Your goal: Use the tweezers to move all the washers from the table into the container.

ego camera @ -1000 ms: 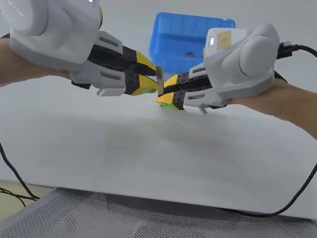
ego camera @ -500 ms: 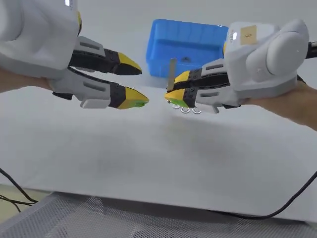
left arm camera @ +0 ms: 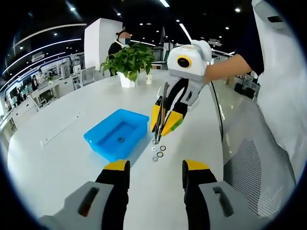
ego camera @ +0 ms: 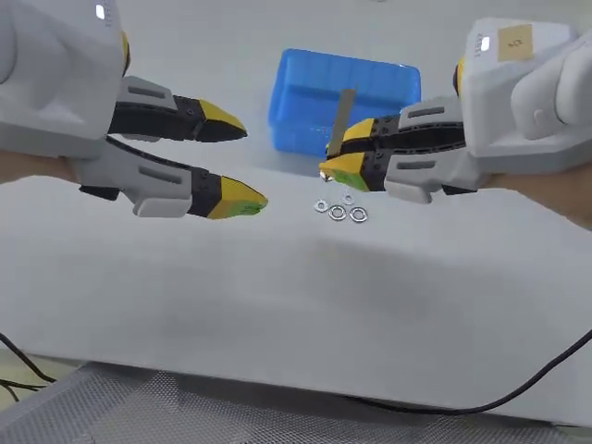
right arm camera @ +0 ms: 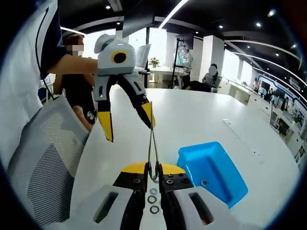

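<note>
A: Any readable text?
B: None. A tan sticker [ego camera: 515, 39] sat on top of the right gripper [ego camera: 326, 162] housing, with one dark character on it, too blurred to read.
A: Number or letter?
B: Couldn't tell. Nothing else carried legible writing in any view.

- A white table [ego camera: 277, 296] is seen, its top plain and smooth.
- A blue container [ego camera: 296, 139] is set on it toward the far side.
- A small cluster of washers [ego camera: 339, 212] is laid flat on the tabletop, just in front of the container and apart from its wall.
- In the left gripper view, a potted plant [left arm camera: 128, 72] is stood at the far end.
</note>
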Demonstrator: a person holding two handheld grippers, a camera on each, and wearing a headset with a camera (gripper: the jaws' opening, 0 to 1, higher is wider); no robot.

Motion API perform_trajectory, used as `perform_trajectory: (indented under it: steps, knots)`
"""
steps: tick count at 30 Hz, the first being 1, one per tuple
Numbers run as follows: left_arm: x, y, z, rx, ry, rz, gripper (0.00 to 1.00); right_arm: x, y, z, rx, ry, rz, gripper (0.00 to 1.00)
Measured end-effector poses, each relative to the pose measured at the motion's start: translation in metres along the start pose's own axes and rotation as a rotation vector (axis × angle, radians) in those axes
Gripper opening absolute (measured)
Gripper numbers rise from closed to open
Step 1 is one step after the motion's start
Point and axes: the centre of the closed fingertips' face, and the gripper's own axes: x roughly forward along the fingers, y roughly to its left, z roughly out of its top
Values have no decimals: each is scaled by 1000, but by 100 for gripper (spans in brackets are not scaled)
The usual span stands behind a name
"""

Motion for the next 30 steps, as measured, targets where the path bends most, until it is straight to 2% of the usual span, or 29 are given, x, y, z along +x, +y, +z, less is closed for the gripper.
perform_trajectory:
  steps: [4, 10, 12, 15, 20, 22, 26, 30]
  knots:
    - [0, -2, 1, -12, -15, 0, 53, -8, -9, 15, -14, -19, -8, 10]
    - [-3, 4, -4, -7, -26, 35, 59, -18, -30, 35, -53, -32, -37, 10]
    - [-3, 7, -7, -7, -22, 51, 64, -20, -36, 39, -53, -41, -43, 10]
    - [-6, 14, -13, 3, 9, 92, 74, -19, -47, 46, -41, -60, -57, 10]
    - [-10, 18, -10, -16, -20, 106, 77, -11, -59, 49, -28, -79, -63, 10]
    - [-11, 23, -9, -15, -30, 134, 79, -7, -64, 48, -33, -74, -66, 10]
    - [-13, 37, -10, -15, -46, 202, 81, 1, -77, 40, -27, -57, -73, 10]
    - [-12, 39, -11, -18, -57, 218, 81, 11, -91, 28, -15, -36, -81, 10]
